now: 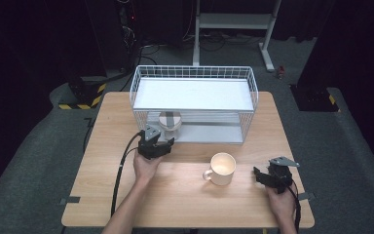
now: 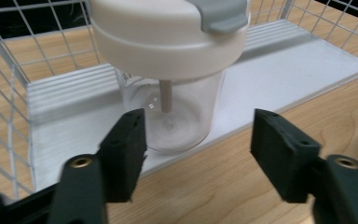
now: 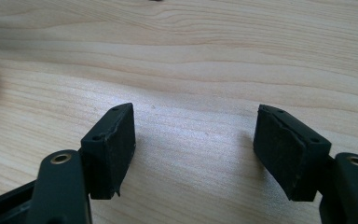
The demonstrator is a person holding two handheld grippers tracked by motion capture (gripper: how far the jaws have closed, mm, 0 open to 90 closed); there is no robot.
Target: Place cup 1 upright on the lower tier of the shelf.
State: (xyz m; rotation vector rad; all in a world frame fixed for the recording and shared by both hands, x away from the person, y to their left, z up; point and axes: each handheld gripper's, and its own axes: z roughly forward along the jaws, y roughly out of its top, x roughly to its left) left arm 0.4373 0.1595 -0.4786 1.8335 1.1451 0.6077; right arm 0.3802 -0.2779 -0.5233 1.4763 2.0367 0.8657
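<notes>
- Your left gripper sits at the front edge of the wire rack, aimed at the tumbler on the rack's lower shelf.
- Its jaws are apart and clamp nothing: in the left gripper view the tumbler's clear body stands beyond the tips, toward 11 o'clock, not between the pads.
- The tumbler is upright at the left end of that shelf, white lid with grey flap on top; from the high view it is at 12 o'clock from your left gripper, just beside it.
- Your right gripper rests low over the bench near the right front corner, jaws apart with bare wood between them.
- A cream mug stands on the bench between your two hands, handle toward 8 o'clock, at 9 o'clock from the right gripper.
- My reading: the work is at an early stage. The reach is made; gripping the tumbler and moving it off the shelf are left.
- The bench is pale wood, matte and bare apart from the rack and mug.
- Around it lie grey carpet, dark curtains, cables and a white stand at 12 o'clock.
</notes>
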